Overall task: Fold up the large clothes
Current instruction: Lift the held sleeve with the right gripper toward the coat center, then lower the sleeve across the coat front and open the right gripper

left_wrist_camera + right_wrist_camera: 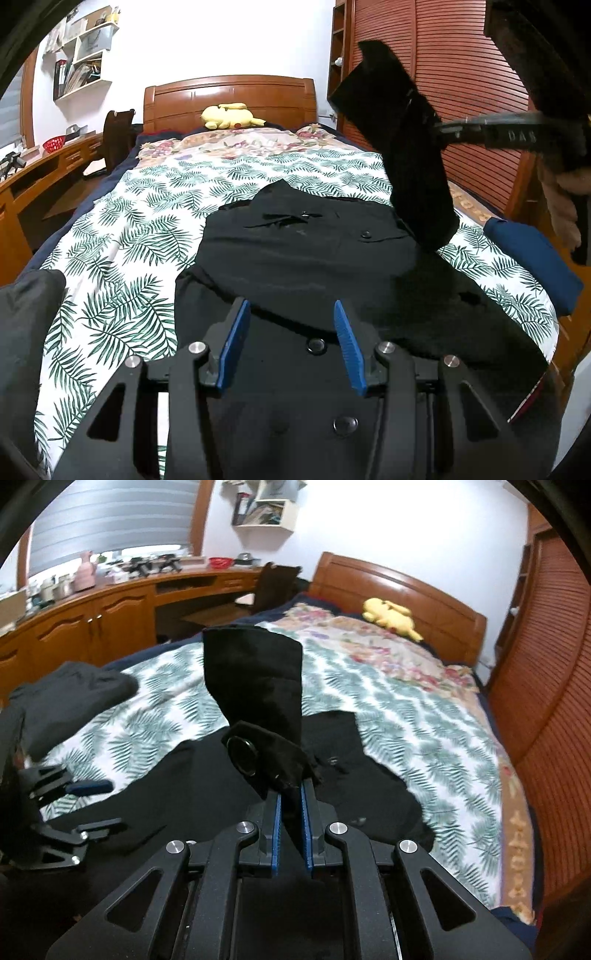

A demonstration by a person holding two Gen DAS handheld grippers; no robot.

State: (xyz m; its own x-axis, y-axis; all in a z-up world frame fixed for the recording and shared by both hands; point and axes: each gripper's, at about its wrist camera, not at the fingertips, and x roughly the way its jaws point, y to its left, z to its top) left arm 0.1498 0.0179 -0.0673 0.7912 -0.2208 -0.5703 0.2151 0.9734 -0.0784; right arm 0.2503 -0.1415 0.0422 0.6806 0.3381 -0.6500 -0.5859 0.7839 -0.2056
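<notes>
A large black garment with snap buttons (306,254) lies spread on the leaf-print bedspread (140,258). My left gripper (291,314) is open and empty, its blue pads hovering just above the garment's near part. My right gripper (291,794) is shut on the garment's black sleeve (258,686) and holds it lifted above the bed; the sleeve hangs in the air at the right of the left wrist view (406,147). The garment's body shows below it in the right wrist view (177,775). The left gripper shows at the left edge of the right wrist view (66,805).
A second dark garment (74,698) lies bunched at the bed's left side. A blue folded item (532,258) sits at the right bed edge. A yellow plush (229,116) lies by the wooden headboard. A desk (110,605) and red-brown wardrobe doors (461,92) flank the bed.
</notes>
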